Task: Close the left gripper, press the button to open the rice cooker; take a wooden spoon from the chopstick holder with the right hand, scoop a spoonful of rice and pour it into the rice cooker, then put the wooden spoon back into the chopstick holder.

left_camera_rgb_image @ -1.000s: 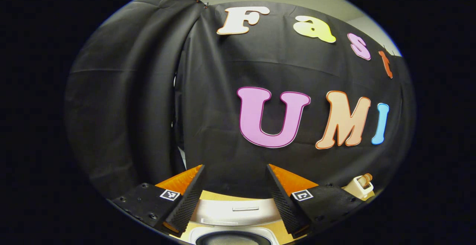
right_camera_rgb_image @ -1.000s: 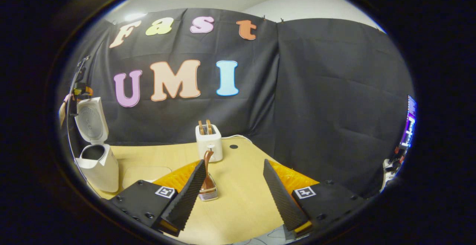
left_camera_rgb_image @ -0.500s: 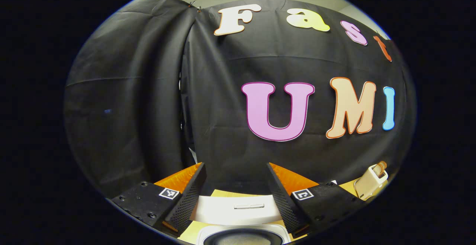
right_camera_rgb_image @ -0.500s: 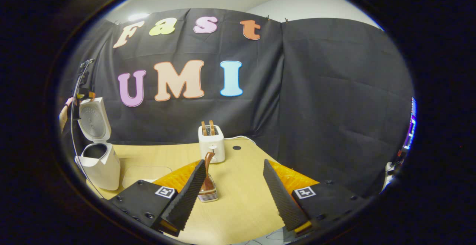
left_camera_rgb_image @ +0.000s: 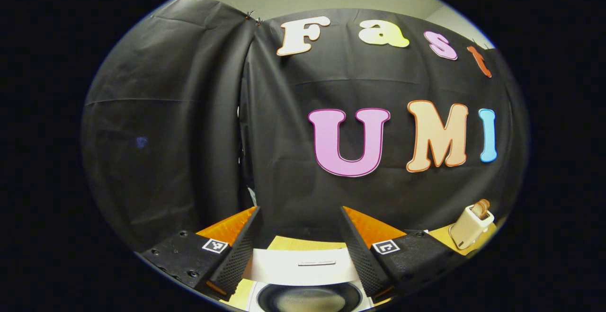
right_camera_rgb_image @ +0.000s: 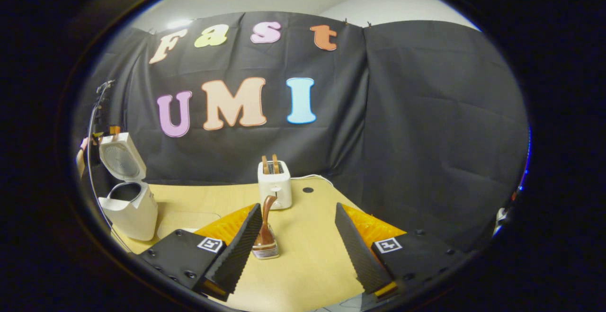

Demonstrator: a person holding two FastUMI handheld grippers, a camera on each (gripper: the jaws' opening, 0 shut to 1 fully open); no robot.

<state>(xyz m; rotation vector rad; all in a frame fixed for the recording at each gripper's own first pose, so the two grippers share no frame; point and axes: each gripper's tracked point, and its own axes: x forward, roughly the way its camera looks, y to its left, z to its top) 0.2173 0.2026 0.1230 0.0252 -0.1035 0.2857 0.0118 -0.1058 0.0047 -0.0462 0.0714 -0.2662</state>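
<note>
Spoon handles [right_camera_rgb_image: 270, 164] – two wooden ends – stand upright out of the top of the white chopstick holder [right_camera_rgb_image: 274, 186], long axis vertical, bowls hidden inside. The holder sits on the wooden table [right_camera_rgb_image: 312, 264] at centre frame in the right gripper view, just above and a little left of the gap of the right gripper [right_camera_rgb_image: 298, 208], whose jaws stand wide and empty. So the spoon lies straight ahead and apart – the right gripper looks much the nearer. A brown curved handle on a ribbed metal base [right_camera_rgb_image: 265, 236] stands beside its left finger. The rice cooker [right_camera_rgb_image: 130, 208] is at far left, lid up; the left gripper [left_camera_rgb_image: 299, 209] hangs over it, wide and empty
</note>
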